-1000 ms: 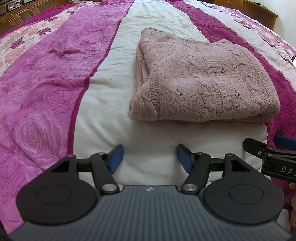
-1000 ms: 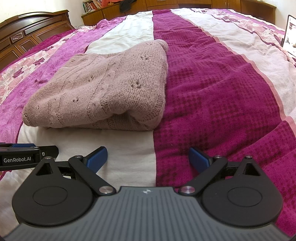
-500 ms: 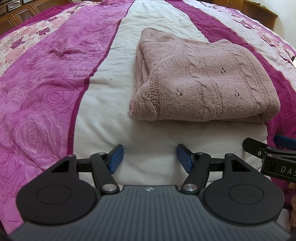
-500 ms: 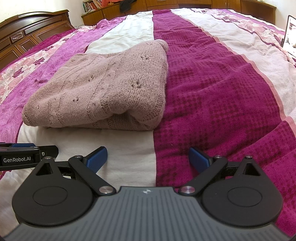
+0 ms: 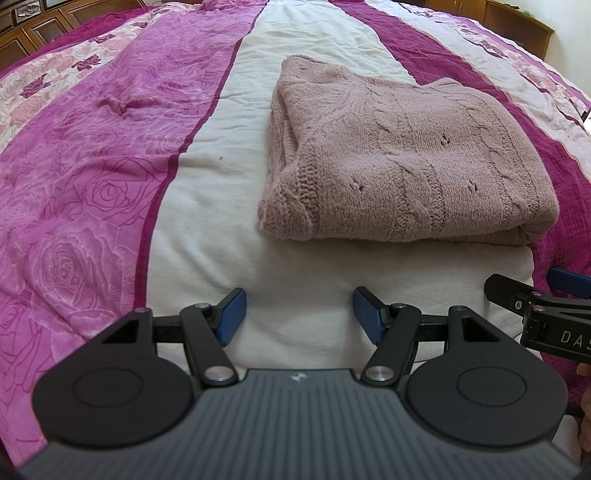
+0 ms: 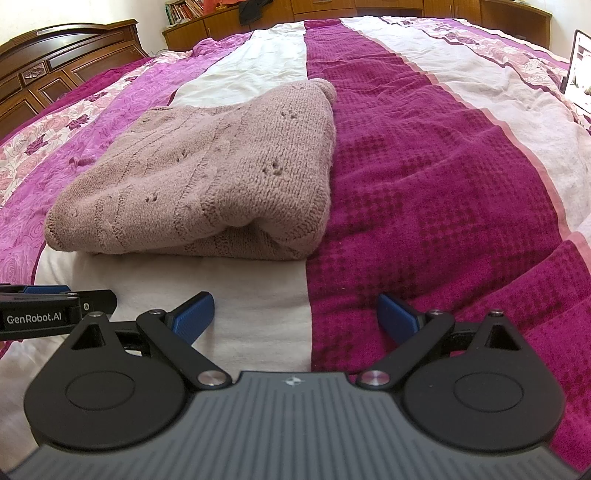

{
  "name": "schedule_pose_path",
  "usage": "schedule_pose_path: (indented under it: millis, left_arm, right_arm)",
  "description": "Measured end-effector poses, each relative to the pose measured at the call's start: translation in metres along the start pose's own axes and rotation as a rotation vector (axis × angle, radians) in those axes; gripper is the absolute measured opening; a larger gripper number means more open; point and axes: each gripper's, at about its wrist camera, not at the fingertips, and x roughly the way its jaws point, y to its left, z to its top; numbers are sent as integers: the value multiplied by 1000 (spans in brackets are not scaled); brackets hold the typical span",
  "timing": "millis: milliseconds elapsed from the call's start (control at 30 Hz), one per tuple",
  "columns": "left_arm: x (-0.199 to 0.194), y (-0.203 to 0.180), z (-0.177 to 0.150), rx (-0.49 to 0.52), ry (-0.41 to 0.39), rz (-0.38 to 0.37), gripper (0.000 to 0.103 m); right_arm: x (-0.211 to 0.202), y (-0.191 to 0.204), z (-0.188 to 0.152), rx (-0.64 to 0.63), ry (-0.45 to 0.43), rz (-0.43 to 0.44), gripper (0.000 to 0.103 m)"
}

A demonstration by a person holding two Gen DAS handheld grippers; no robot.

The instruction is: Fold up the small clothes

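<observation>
Sweater position: folded pink knit sweater (image 5: 406,158) lies on the bed cover (image 5: 207,229), ahead of both tools, touching neither. A strip of white cover separates it from the fingertips.
Relative to left tool (image 5: 298,314): sweater sits ahead and a little to the right; its ribbed hem corner is the nearest part.
Relative to right tool (image 6: 294,315): sweater (image 6: 207,177) sits ahead and to the left; its folded right edge runs along the seam between the white stripe and the dark magenta stripe (image 6: 424,177).
Left tool state: released, jaws spread, nothing between the blue pads (image 5: 231,319).
Right tool state: released, jaws spread wider, empty; blue pads (image 6: 194,317) clear of the cloth.
Left view only: rose-print pink stripe (image 5: 85,192) to the left of the tool; top face of the sweater with cable pattern; right tool's finger (image 5: 535,314) at the right edge, lettering "DAS", a bit of a hand below it.
Right view only: wooden headboard (image 6: 55,62), cabinets with books (image 6: 184,11), a screen edge (image 6: 578,70) at far right; sweater's stacked layers seen side-on; left tool's finger (image 6: 55,310) marked "GenRobot.AI".
Pose: both tools low over the near edge of the bed, level, side by side, pointing forward at the sweater.
</observation>
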Motion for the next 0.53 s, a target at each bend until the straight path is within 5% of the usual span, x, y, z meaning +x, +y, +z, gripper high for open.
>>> schedule_pose_path:
  millis: [533]
  left_arm:
    - [0, 2, -1, -4, -1, -6, 66]
  right_arm:
    - [1, -1, -2, 7, 1, -2, 99]
